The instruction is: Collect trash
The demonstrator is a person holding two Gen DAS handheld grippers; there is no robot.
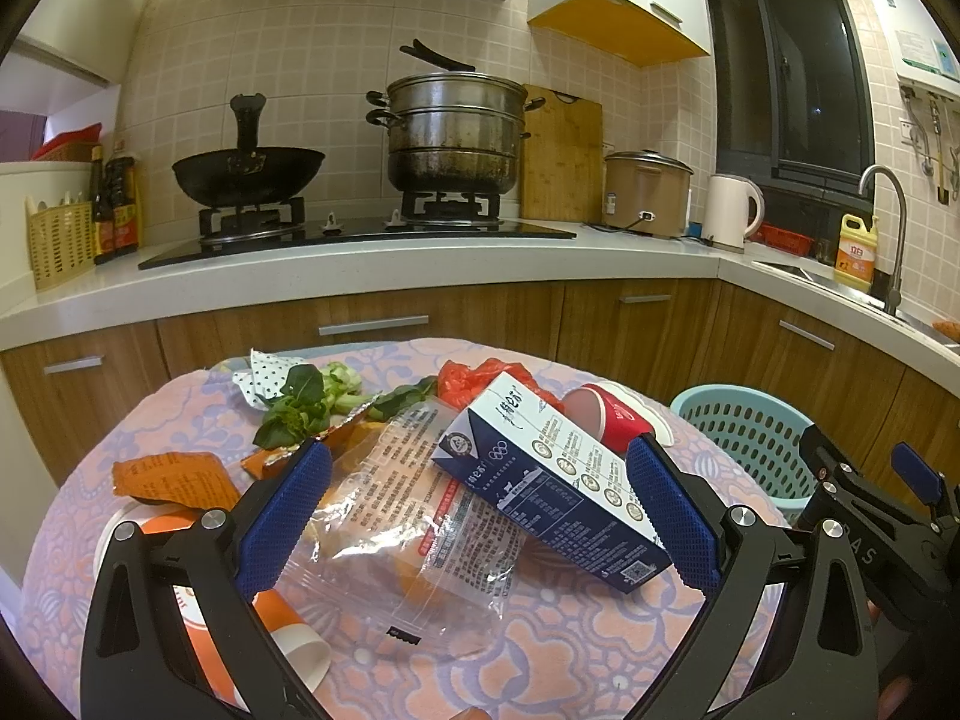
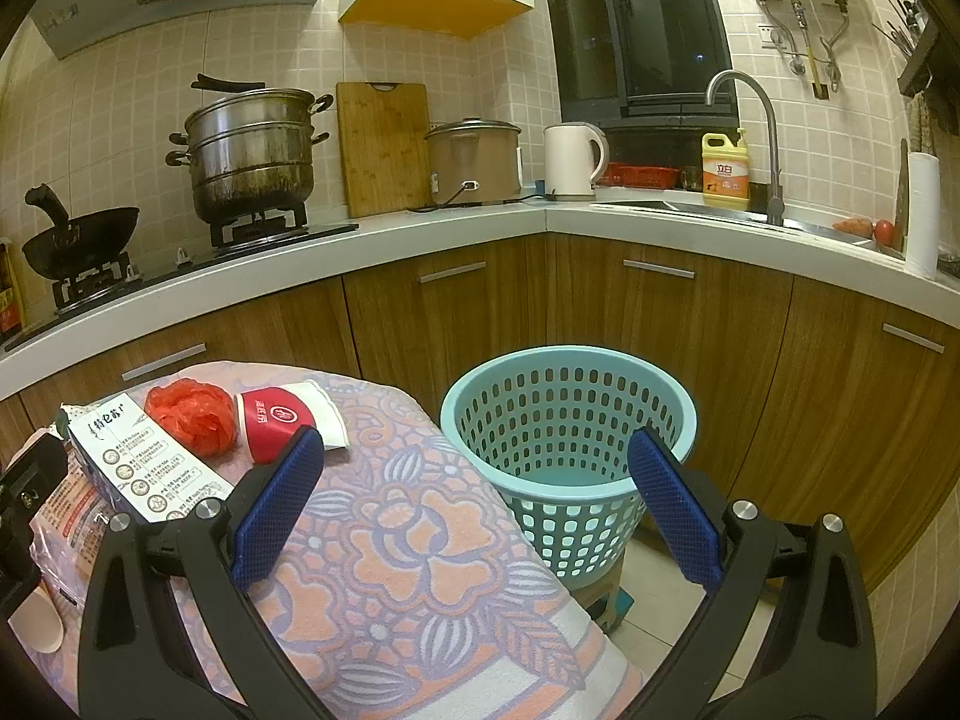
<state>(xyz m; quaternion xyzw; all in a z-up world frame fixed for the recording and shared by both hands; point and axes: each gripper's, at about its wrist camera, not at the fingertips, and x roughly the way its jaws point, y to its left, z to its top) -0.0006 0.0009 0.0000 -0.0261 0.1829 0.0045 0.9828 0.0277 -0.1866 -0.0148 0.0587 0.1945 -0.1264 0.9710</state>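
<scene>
The left gripper (image 1: 480,498) is hovering with jaws wide over the floral pink-and-lilac tablecloth (image 1: 576,648), its blue pads straddling a navy-and-white milk carton (image 1: 540,474). The carton is lying tilted on a clear printed plastic wrapper (image 1: 396,516), its long axis running from the table's far edge toward its right edge. The right gripper (image 2: 474,504) is hanging wide open before the perforated turquoise plastic basket (image 2: 567,420), which is standing on the floor beside the table's right edge.

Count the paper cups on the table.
2: a red paper cup lying on its side at the far edge near the basket, and an orange paper cup under the left gripper. More may hide under the wrappers.
</scene>
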